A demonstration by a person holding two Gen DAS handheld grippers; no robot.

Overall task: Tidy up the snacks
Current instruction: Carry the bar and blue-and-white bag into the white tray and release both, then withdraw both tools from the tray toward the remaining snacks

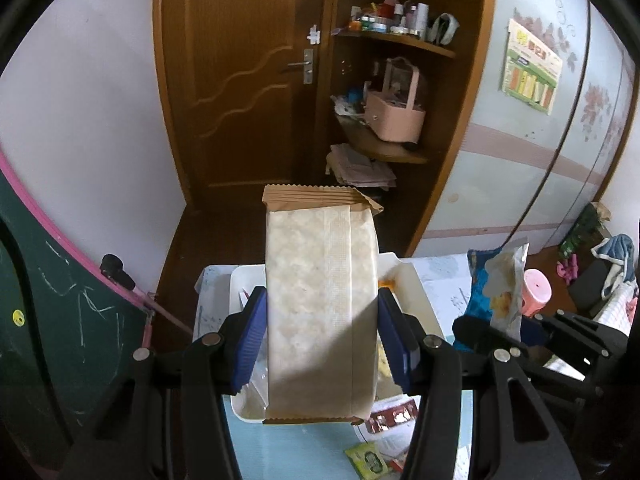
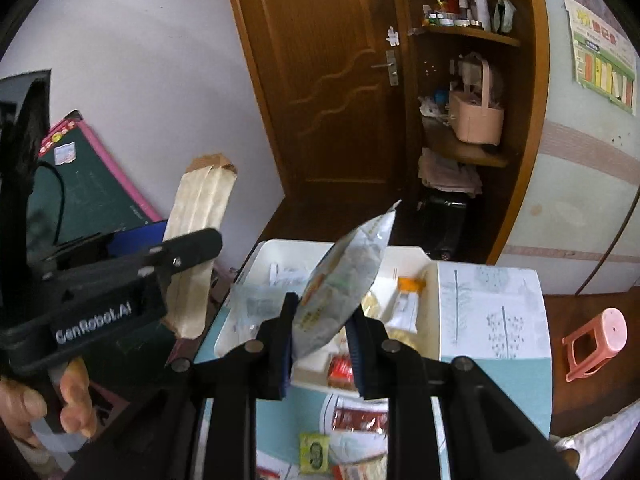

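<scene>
Behind everything a brown wooden door and a set of corner shelves crowded with bottles and a pink basket are seen against pale walls. Below them a table under a pale blue printed cloth is found, and on it a white tray is set, partly filled with small packets; a few more packets, among them a green sachet and a red wrapper, are left loose on the cloth in front of it. A long tan packet is clamped flat-on between the blue pads of the left gripper and is held above the tray. A silvery snack bag is pinched by its lower end in the narrowly closed right gripper and is tilted up over the tray's middle. The step in hand is judged to be the carrying of two snacks at once, both lifted clear of the table. For the next move, a free compartment is needed for each: the long packet is probably best lowered lengthwise along one side, the bag brought down beside it, and the jaws opened only once each snack is resting inside the tray.
</scene>
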